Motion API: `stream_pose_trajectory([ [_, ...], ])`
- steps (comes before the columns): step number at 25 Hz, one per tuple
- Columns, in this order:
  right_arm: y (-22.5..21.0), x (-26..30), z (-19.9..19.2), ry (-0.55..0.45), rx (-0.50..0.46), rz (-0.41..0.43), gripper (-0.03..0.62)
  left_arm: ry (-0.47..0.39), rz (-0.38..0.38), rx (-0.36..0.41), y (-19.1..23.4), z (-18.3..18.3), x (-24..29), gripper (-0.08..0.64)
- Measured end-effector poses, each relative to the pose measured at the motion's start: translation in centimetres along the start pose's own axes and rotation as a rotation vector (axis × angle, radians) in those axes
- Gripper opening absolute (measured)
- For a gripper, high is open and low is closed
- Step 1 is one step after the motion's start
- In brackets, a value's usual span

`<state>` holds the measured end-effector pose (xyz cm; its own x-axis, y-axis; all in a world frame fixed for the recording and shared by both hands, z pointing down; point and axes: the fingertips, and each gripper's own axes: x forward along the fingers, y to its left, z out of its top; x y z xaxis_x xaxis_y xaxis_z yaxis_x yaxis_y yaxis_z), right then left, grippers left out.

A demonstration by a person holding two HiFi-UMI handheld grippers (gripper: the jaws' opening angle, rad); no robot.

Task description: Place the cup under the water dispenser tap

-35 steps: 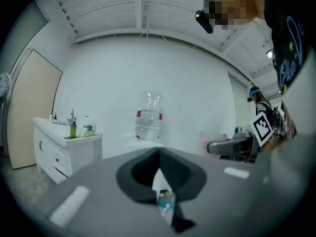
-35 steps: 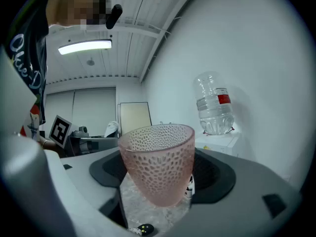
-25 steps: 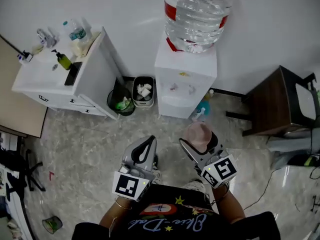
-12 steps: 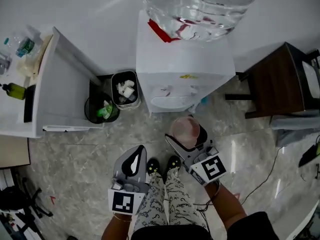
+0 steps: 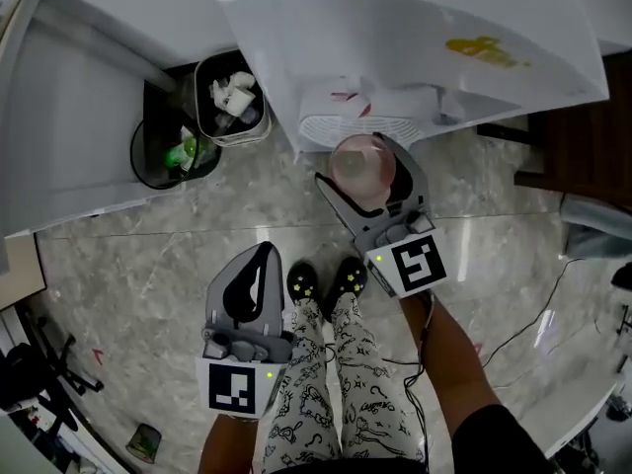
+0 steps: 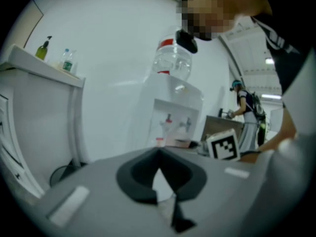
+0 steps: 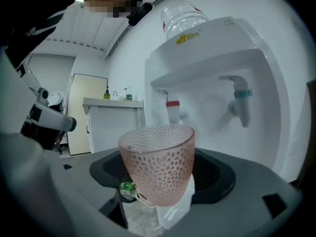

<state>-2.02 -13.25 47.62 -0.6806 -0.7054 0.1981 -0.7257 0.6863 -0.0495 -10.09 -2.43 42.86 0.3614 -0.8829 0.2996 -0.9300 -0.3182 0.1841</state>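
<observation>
A pink dimpled cup (image 5: 362, 164) stands upright between the jaws of my right gripper (image 5: 367, 174), which is shut on it. It hangs just in front of the white water dispenser (image 5: 415, 28), close to its drip tray (image 5: 348, 128). In the right gripper view the cup (image 7: 159, 162) sits below and short of the red tap (image 7: 173, 110); the blue tap (image 7: 240, 100) is further right. My left gripper (image 5: 259, 257) is held low over the floor, shut and empty, and its own view shows its jaws (image 6: 159, 156) closed, with the dispenser (image 6: 173, 107) ahead.
A white bin (image 5: 229, 97) and a black bin (image 5: 168, 151), both holding rubbish, stand left of the dispenser, beside a white cabinet (image 5: 59, 136). Dark wooden furniture (image 5: 583, 136) is on the right. A cable (image 5: 533, 314) trails over the marble floor. The person's feet (image 5: 326, 282) are between the grippers.
The view has closed in on the dispenser. My right gripper has carried the cup forward to the dispenser's front. The left gripper has stayed low and behind.
</observation>
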Motion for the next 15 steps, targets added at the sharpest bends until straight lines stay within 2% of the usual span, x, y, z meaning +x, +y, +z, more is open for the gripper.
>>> stream_pose_trajectory([
  [2, -0.5, 1.2, -1.3, 0.006, -0.004, -0.004, 0.360, 0.024, 0.010, 0.000, 0.7, -1.3, -0.1, -0.005],
  [6, -1.7, 3.2, -3.0, 0.016, 0.026, -0.031, 0.360, 0.048, 0.036, -0.091, 2.1, -2.5, -0.4, -0.005],
  [8, -2.3, 3.9, -3.6, 0.013, 0.037, -0.055, 0.360, 0.050, 0.042, -0.106, 2.4, -2.6, -0.5, -0.005],
  [12, -3.2, 5.0, -4.9, 0.006, 0.075, -0.128, 0.360, 0.044, 0.011, -0.116, 2.2, -2.6, -0.1, -0.005],
  [15, -3.3, 5.5, -5.6, 0.013, 0.069, -0.168, 0.360, 0.036, -0.021, -0.139, 1.7, -2.6, 0.3, -0.005],
])
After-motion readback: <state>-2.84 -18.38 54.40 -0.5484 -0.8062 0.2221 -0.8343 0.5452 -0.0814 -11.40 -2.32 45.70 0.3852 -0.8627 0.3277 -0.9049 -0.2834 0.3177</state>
